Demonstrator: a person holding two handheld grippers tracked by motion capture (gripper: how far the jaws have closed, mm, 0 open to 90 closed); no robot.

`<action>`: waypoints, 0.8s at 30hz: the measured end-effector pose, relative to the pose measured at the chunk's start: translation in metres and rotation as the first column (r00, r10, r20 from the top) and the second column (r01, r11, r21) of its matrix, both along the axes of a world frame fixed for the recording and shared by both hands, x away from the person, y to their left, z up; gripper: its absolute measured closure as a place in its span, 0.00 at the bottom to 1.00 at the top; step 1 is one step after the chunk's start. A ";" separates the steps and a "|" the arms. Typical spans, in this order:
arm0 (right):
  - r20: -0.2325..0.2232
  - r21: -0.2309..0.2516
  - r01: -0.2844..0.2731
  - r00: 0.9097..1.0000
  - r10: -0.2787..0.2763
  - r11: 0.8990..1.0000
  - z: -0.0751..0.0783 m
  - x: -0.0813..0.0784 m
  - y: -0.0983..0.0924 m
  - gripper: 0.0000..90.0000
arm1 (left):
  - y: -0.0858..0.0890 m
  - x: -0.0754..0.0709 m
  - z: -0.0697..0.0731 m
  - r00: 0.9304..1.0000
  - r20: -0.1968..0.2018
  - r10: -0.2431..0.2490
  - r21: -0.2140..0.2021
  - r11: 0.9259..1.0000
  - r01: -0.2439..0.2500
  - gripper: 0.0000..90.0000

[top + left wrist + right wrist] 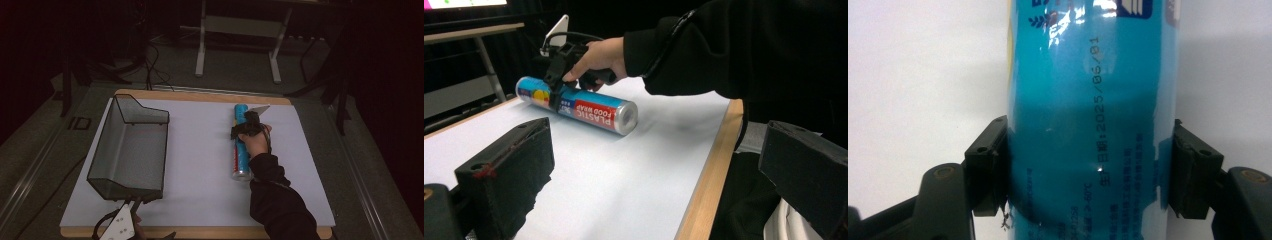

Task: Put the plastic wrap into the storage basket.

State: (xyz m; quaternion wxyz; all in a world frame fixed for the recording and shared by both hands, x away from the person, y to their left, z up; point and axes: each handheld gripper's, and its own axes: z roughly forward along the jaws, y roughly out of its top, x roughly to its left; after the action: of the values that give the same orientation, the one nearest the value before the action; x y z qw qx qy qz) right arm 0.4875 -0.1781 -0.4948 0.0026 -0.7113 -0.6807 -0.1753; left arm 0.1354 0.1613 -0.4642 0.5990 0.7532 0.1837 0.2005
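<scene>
Blue plastic covers the roll of food wrap [241,142], which in the high view lies on the white surface [200,150], right of centre, its length running from near to far. The right tool [248,127] is set across the roll about halfway along, with the person's hand [256,142] behind it. A black mesh basket [131,145] stands well apart on the left side of the surface and looks empty. The left tool [131,206] sits at the near edge, just beside the basket's near wall. I judge the work to be at its start: the roll is being grasped but is not lifted, and moving it, probably to the basket, is all left to do.

From the left tool view, the left tool's jaws stand wide apart with nothing between them. Beyond them the roll [576,105] rests flat on the surface, the other tool [558,82] clamped over it. A red panel on the roll reads "PLASTIC FOOD WRAP", seen upside down from here.

Through the right tool view, both jaws press against the sides of the roll [1093,125], so the right tool is gripping it. Printed along the blue wrapper is the date "2025/05/01" after some characters I cannot read, and smaller lines below are too blurred to make out.
</scene>
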 end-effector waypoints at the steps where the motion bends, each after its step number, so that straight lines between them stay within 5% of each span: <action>1: -0.003 0.007 0.001 1.000 -0.001 1.000 0.001 0.000 0.000 0.35 | 0.000 0.000 0.000 1.000 0.000 0.001 0.000 1.000 -0.001 0.02; 13: 0.051 0.033 -0.058 0.997 0.057 0.998 0.024 -0.005 0.004 0.35 | -0.001 0.000 0.000 1.000 -0.001 0.002 0.002 1.000 -0.002 0.02; 24: 0.147 0.112 -0.155 0.979 0.138 0.982 0.060 -0.017 0.026 0.35 | -0.001 0.000 0.000 1.000 0.001 0.002 0.003 1.000 -0.002 0.02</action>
State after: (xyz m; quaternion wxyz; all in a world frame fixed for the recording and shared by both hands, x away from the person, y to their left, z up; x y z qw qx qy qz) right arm 0.4703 -0.1524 -0.4351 0.0121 -0.6437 -0.7178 -0.2649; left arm 0.1351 0.1605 -0.4643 0.5977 0.7537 0.1839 0.2021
